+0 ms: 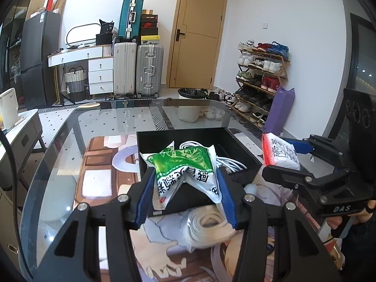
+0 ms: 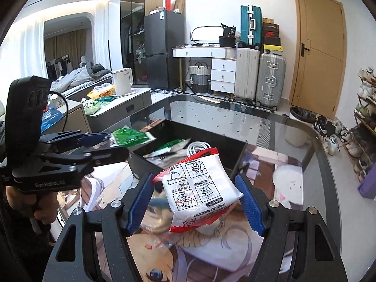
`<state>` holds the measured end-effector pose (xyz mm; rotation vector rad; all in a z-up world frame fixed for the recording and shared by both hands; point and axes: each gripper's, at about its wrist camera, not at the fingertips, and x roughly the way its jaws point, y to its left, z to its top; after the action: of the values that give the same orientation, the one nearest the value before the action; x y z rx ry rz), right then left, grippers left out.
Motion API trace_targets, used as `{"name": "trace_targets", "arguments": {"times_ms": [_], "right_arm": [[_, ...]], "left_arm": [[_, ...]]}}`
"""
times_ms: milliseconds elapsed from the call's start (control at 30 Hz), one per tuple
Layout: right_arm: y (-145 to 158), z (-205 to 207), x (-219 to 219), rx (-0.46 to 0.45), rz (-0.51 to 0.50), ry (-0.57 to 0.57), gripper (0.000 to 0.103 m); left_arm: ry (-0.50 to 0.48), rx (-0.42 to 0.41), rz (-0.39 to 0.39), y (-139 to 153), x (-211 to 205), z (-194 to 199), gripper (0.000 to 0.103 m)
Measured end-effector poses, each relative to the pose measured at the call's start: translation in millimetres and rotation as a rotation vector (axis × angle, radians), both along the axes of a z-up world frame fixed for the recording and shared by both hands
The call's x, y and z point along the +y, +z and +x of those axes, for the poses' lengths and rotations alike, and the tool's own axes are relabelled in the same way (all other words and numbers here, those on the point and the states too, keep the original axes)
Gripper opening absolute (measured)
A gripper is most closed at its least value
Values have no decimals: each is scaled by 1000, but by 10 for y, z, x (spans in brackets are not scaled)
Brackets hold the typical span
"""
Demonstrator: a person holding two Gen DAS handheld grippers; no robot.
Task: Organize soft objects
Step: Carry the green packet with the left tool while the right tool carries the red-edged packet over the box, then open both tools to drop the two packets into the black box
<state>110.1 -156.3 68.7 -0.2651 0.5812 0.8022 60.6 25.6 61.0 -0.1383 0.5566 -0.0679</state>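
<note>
My left gripper (image 1: 185,176) is shut on a green and white snack packet (image 1: 183,164), crumpled between its blue pads just above the near wall of a black box (image 1: 235,141). A coiled white cable (image 1: 230,162) lies in that box. To the right, my right gripper (image 1: 279,155) holds a red and white packet (image 1: 282,151) beside the box. The right wrist view shows the right gripper (image 2: 193,183) shut on that packet (image 2: 199,183) above the mat. There the left gripper (image 2: 117,144) carries the green packet (image 2: 131,136) over the box (image 2: 206,136), which also holds another green packet (image 2: 174,144).
The box stands on a printed mat (image 1: 101,164) laid on a glass table (image 1: 117,117). A white roll wrapped in clear plastic (image 1: 211,228) lies on the mat under my left gripper. A person's hand grips each handle. Suitcases, drawers and a shoe rack stand beyond the table.
</note>
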Motion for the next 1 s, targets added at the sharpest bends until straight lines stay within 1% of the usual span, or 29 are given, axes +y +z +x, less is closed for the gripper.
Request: {"name": "trace_targets", "arguments": {"times_ms": [133, 367, 533, 900, 1000], "right_arm": [[38, 71, 101, -5, -4, 19, 72], [32, 291, 214, 19, -6, 34, 72], [-44, 460, 321, 36, -23, 33, 72], [-237, 860, 442, 75, -45, 17, 72], [-278, 922, 466, 67, -62, 16, 72]], "left_arm": [[5, 6, -9, -11, 44, 132, 51], [6, 3, -1, 14, 98, 333, 51], [21, 2, 2, 17, 183, 459, 51], [5, 43, -6, -114, 258, 704, 51], [1, 55, -8, -152, 262, 762, 51]]}}
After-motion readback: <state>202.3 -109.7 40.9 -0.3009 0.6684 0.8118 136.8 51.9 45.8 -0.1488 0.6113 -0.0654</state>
